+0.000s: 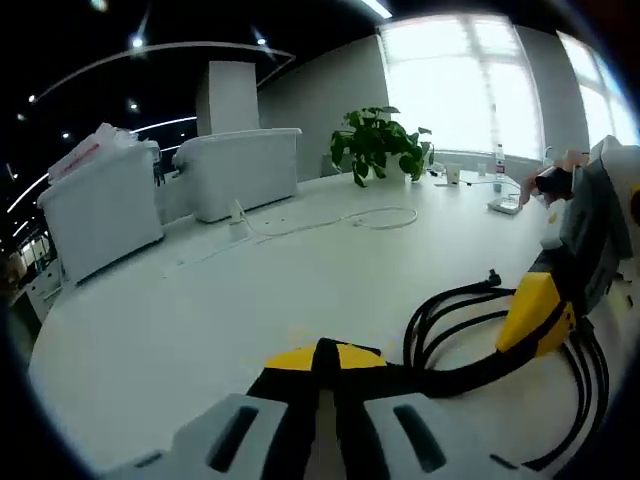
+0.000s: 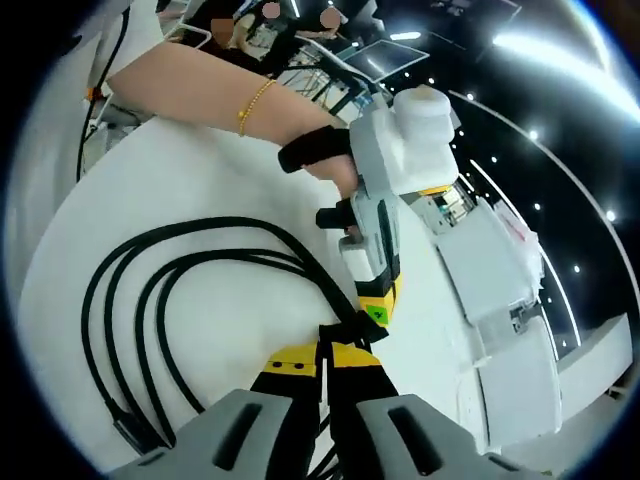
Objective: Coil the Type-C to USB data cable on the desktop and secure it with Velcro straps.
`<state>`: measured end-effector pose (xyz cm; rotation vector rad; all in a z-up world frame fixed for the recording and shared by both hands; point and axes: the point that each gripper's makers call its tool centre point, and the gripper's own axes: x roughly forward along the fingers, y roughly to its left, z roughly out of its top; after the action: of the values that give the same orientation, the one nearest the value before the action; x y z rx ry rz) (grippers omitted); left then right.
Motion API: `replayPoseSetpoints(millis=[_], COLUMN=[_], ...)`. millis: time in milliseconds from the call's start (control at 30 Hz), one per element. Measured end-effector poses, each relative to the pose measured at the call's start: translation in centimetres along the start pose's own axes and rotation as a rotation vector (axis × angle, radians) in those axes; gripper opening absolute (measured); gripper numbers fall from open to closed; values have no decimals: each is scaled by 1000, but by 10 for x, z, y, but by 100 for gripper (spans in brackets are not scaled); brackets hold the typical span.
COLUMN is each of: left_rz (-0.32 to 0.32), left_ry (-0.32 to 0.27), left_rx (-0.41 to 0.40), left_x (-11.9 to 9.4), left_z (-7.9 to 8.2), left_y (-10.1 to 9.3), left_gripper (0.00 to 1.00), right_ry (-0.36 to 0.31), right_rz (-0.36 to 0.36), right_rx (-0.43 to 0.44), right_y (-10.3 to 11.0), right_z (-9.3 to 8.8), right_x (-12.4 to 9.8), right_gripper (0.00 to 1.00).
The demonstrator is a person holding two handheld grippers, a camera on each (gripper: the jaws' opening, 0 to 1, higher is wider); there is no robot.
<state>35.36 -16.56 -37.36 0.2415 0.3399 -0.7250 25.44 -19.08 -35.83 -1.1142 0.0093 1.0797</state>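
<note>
Between both grippers (image 1: 322,372), coiled cable (image 1: 455,320)

Near side: we find the black cable (image 1: 470,330) looped on the white desk (image 1: 200,330), with the right gripper (image 1: 535,315) and left gripper (image 1: 325,375) closed on it.
Middle: open desktop.
Far left: two white boxes (image 1: 170,190) block passage.
Far right: white cord (image 1: 370,217) and plant (image 1: 378,143).

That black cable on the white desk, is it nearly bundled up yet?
Partly. The black cable already lies in several loops on the desk, so coiling looks mostly done. In hand: both hand-held grippers pinch the loops where they meet, the left hand-held gripper and the right hand-held gripper, each with jaws closed on the strands. Left: I see no Velcro strap around the bundle yet.
</note>
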Motion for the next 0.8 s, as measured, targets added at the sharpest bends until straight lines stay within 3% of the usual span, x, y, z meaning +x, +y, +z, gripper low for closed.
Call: replayPoseSetpoints(millis=[367,500,800], left_rz=[-5,7,2], left_ry=[-15,-11,-12], left_rx=[-22,5,21], left_x=[1,0,-1], left_z=[-4,-4,-4], left_y=[3,2,2], left_gripper=[5,5,5], right_ry=[-4,-36,-67], right_rz=[7,28,25], right_rx=[-46,-51,-3], right_y=[-2,-1,-15], right_z=[6,12,20], right_x=[4,5,12], right_gripper=[2,2,2])
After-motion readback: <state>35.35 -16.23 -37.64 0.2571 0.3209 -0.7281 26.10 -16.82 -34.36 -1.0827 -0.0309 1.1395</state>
